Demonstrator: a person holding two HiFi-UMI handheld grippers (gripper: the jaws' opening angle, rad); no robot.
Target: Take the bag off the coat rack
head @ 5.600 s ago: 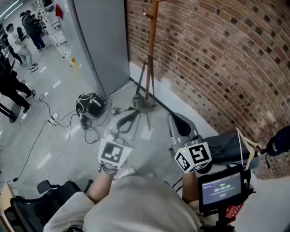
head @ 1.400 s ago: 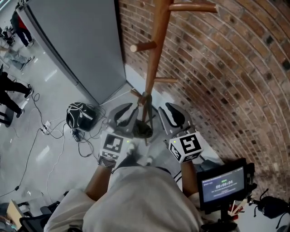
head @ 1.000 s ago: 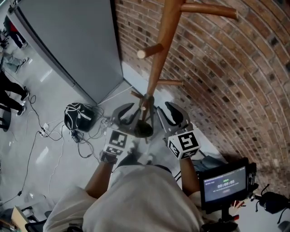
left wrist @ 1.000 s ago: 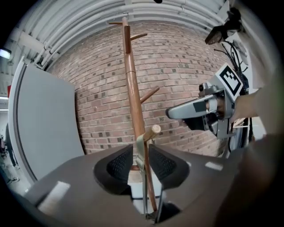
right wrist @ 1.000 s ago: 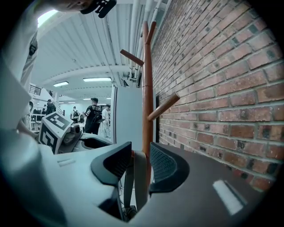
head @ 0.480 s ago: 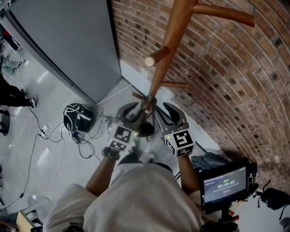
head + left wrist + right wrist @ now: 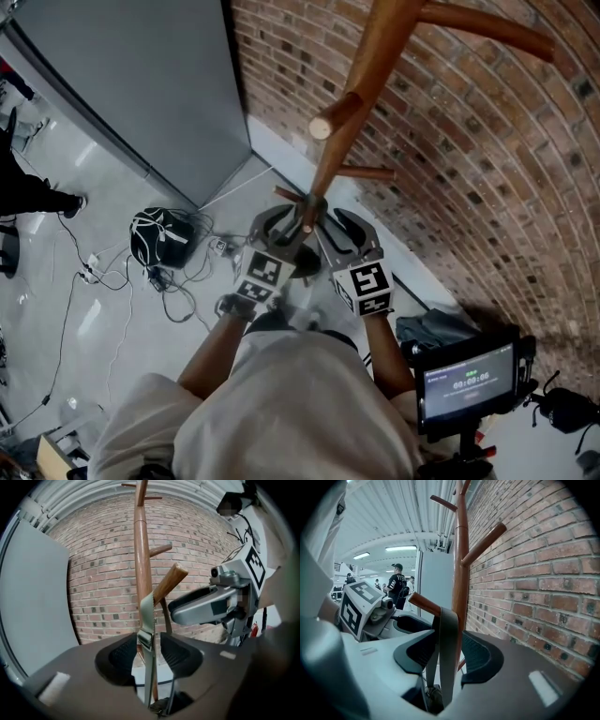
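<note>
Bag strap hangs off the coat rack peg, so left claw and right claw, just opened wide, grip nothing.

**Three cameras, one pole**

Head view sits up top, looking steeply down over the person's pale-shirted shoulders onto the tall brown wooden coat rack, hard by the red brick wall. Left gripper view is in tight, facing the pole head-on, wall straight behind. Right gripper view, just as close, takes the pole's other flank, wall on its right. All three catch the rack. Both gripper views share the grey-green webbing strap over a peg.
</note>
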